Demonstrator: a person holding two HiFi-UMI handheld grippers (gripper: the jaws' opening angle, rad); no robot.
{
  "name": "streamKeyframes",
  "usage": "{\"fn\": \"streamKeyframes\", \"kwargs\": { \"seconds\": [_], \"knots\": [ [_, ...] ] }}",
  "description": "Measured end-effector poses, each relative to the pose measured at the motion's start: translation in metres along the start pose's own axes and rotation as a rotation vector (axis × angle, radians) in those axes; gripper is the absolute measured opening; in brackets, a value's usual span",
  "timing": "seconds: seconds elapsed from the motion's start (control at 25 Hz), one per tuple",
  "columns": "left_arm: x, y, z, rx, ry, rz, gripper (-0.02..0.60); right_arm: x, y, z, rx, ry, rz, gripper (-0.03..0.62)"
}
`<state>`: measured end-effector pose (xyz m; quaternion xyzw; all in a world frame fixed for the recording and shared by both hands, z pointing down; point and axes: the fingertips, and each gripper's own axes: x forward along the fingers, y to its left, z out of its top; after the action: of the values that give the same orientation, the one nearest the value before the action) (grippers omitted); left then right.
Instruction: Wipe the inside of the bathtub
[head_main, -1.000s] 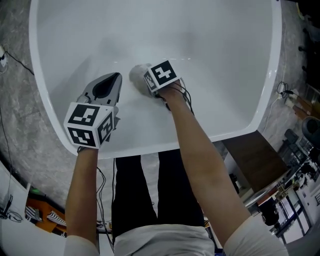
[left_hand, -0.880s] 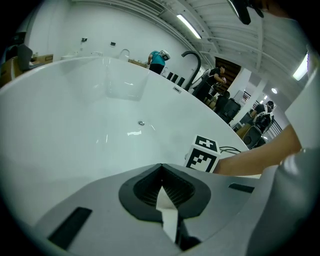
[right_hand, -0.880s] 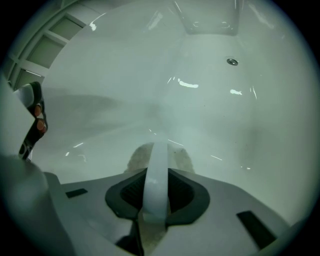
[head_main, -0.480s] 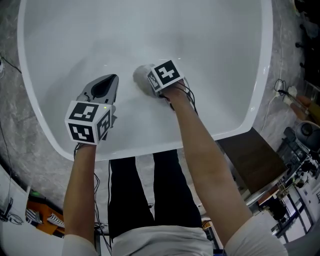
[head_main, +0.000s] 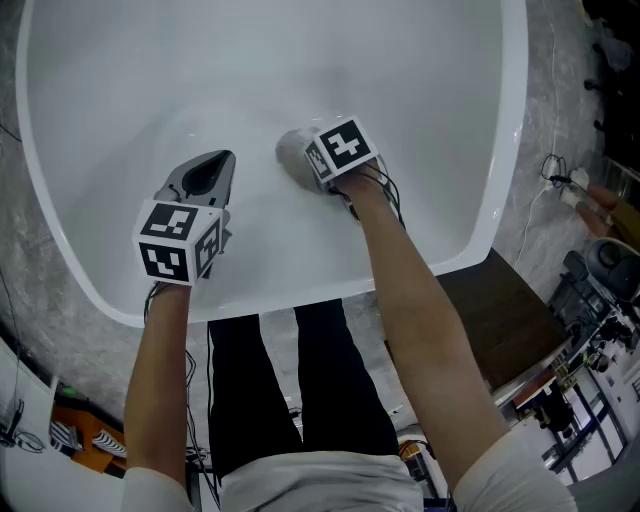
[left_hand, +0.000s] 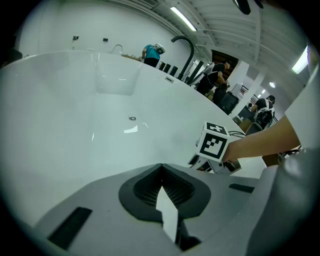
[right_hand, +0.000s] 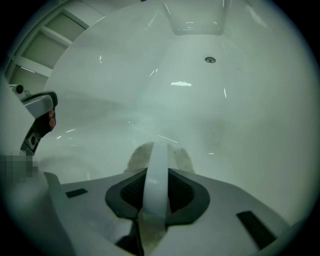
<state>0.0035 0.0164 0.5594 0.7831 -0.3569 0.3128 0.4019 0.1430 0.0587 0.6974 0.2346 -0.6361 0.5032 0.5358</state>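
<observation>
Cloth pinched against the tub floor, left gripper idle

Floor (head_main: 40, 300) at far left of the head view: grey, mottled stone, running under the curved rim of the white bathtub (head_main: 505, 150).

Left gripper (head_main: 212, 170) hangs over the near inner slope of the tub, marker cube toward the person, tips pointing into the basin. Its own view shows the left gripper (left_hand: 162, 192) with jaws pressed together and nothing between them; bare white tub wall ahead, and a small round drain (left_hand: 132, 118) further up that wall.

Cloth (head_main: 292, 152), pale grey, lies on the tub's inner surface just right of the left gripper's tips and apart from them. Right gripper (head_main: 318, 165) sits directly on it, cube tilted up. In the right gripper view the right gripper (right_hand: 156, 165) has its jaws closed on the cloth (right_hand: 134, 159), which spreads out past the tips on both sides and lies flat against the white surface. The drain (right_hand: 210, 60) shows well beyond it, near the top.

From the left gripper's camera the right gripper (left_hand: 216, 144) appears low at right, down in the basin, forearm behind it.

Person's legs (head_main: 290, 380) in black stand against the near rim. A brown cabinet top (head_main: 510, 320) sits just outside the tub's right corner
</observation>
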Motion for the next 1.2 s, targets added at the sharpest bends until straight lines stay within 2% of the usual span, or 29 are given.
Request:
{"fn": "streamKeyframes", "kwargs": {
  "seconds": [0.56,0.88,1.2],
  "knots": [
    [0.019,-0.025,0.006,0.023,0.004,-0.028,0.006,-0.027,-0.055,-0.033,0.002,0.058,-0.051,0.092],
    [0.026,-0.019,0.002,0.029,0.014,-0.026,0.006,-0.028,-0.079,-0.046,-0.037,0.133,-0.111,0.092],
    [0.034,-0.007,-0.004,0.069,0.035,-0.012,0.006,-0.019,-0.092,-0.039,-0.113,0.193,-0.144,0.092]
  ]
}}
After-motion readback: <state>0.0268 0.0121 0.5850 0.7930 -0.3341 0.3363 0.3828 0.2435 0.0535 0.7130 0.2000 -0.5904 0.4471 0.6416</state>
